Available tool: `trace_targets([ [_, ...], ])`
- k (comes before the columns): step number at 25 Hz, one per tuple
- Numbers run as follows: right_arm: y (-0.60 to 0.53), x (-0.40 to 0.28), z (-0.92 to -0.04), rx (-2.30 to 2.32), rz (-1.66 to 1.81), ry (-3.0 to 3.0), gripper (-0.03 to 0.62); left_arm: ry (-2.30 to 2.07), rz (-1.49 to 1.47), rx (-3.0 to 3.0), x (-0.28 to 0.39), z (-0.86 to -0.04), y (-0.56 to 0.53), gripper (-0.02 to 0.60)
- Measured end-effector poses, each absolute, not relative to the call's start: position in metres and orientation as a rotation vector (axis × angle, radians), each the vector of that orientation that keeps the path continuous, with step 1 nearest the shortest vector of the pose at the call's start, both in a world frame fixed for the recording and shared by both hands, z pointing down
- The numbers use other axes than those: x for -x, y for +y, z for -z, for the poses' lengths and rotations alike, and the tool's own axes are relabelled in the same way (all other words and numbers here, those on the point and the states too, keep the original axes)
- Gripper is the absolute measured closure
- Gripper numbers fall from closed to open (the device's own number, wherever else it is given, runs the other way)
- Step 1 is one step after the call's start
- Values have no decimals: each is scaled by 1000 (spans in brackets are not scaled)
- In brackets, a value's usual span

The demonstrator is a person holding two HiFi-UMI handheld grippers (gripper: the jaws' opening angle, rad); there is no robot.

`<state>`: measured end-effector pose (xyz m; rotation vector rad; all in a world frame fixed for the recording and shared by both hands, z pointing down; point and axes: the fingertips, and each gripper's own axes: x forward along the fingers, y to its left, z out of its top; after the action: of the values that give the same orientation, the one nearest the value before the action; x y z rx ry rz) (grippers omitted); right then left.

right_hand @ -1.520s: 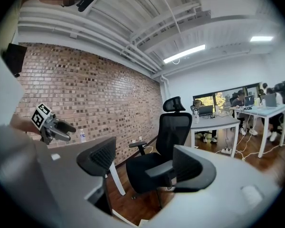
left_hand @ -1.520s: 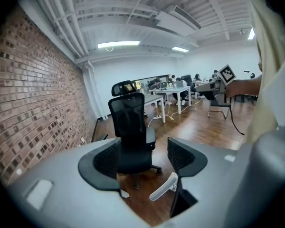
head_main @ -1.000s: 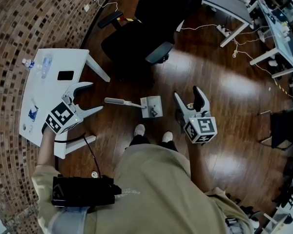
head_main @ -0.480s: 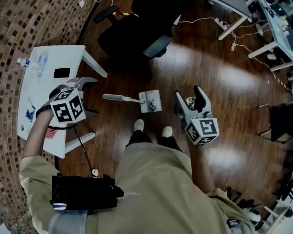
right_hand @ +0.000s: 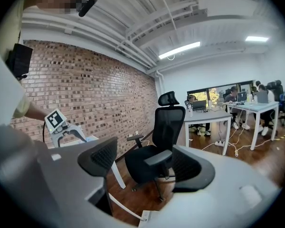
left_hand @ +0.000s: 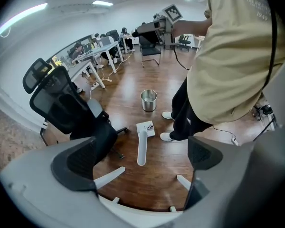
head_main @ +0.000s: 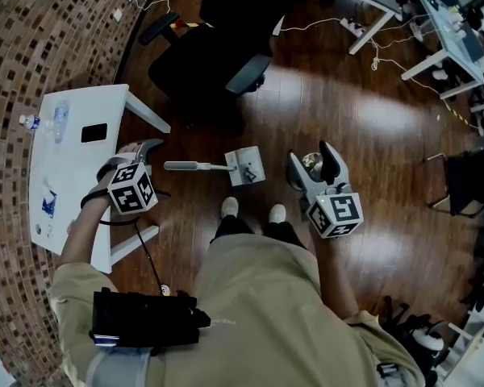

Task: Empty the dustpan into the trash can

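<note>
Pale long-handled dustpan (head_main: pixel 244 168) lies flat; left gripper (head_main: pixel 145 161) just widened, right gripper (head_main: pixel 310 156) just narrowed, both agape, empty

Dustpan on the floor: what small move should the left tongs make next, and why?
Probably lower the left tongs toward the dustpan handle. Their jaws have just been opening with nothing between them, and the handle lies untouched on the floor below them, with the trash can just beyond the pan.

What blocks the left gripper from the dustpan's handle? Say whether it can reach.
Probably yes. The left gripper, its empty jaws just opened wide, points down at the dustpan's handle, lying free on the floor. Only the white table's legs stand near its path.
</note>
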<state>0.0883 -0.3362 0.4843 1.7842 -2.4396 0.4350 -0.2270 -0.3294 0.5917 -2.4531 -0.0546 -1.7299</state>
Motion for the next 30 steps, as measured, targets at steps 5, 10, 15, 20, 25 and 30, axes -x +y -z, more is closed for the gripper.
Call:
trace_targets([
  [5,-333,-90,-491,-1794,-521,-2454,244,-58,1729,2471,217,-642,-318,11],
  [10,-330,-92,-497,-1807,-633,-2471,244,-37,1697,2464,200,-686,-323,78],
  [15,-328,-88,-498,-1807,-632,-2468,244,-44,1755,2466,200,-731,-330,104],
  [20,-324,-88,-501,-1809,-638,-2451,244,-45,1814,2436,204,-767,-339,126],
  [25,-321,-90,-502,-1825,-656,-2423,244,-48,1831,2397,204,-792,-348,155],
  [30,-317,-95,-504,-1844,-664,-2407,244,-52,1856,2403,198,-813,-351,187],
])
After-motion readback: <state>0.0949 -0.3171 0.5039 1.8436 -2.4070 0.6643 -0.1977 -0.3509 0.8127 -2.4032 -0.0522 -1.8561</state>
